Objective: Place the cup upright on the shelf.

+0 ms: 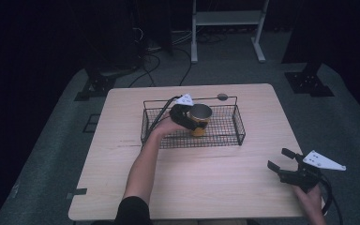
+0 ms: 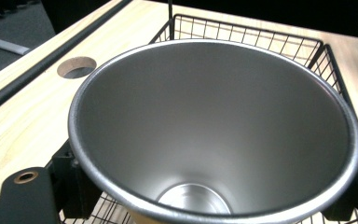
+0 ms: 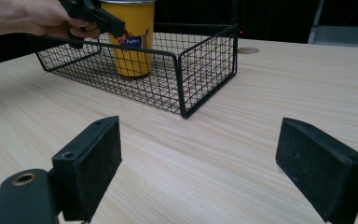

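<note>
A yellow metal cup [image 1: 200,117] stands upright inside the black wire basket [image 1: 237,126] at the table's far middle. My left gripper [image 1: 192,121] reaches in from the left and is shut on the cup near its rim. In the left gripper view the cup's steel inside [image 2: 214,121] lies between my left gripper's [image 2: 214,191] two jaws. In the right gripper view the cup [image 3: 128,42] has its base down at the basket's [image 3: 205,65] mesh floor. My right gripper [image 1: 279,158] rests near the table's front right, open, with bare tabletop between its jaws [image 3: 200,168].
A round hole [image 1: 222,97] is cut in the wooden table [image 1: 243,197] just behind the basket. A white metal frame [image 1: 227,18] and cables are on the floor beyond the table. Bare wood runs between the basket and the right gripper.
</note>
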Motion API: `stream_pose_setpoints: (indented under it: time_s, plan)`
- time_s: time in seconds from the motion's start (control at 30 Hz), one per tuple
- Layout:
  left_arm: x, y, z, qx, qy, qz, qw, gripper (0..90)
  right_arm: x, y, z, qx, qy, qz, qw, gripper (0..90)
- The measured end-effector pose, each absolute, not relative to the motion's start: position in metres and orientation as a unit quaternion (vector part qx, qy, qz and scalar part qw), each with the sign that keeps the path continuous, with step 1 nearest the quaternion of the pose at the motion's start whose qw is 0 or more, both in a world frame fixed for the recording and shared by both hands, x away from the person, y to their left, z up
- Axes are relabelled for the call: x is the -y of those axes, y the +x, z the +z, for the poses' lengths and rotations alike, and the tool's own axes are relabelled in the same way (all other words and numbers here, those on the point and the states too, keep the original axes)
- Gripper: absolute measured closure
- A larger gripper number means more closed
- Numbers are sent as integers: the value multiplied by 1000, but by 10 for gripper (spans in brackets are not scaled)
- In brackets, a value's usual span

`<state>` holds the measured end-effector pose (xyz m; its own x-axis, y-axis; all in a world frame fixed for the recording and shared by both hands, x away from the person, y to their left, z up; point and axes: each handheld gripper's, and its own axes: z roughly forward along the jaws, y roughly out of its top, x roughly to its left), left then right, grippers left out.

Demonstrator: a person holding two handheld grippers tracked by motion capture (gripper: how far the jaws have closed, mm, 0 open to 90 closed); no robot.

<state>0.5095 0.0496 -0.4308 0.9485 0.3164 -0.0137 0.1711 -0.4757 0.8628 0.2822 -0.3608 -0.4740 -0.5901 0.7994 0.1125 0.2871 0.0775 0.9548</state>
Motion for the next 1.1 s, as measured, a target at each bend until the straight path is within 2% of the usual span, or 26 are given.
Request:
stream_pose_setpoints:
  time_s: [0.8, 1.1]
  plan:
    - [-55, 507, -430, -135, 861, 79, 485, 116, 361, 282, -474, -699, 388, 555, 230, 132]
    - [-56, 507, -428, -136, 858, 82, 488, 81, 360, 282, -474, -700, 388, 554, 230, 132]
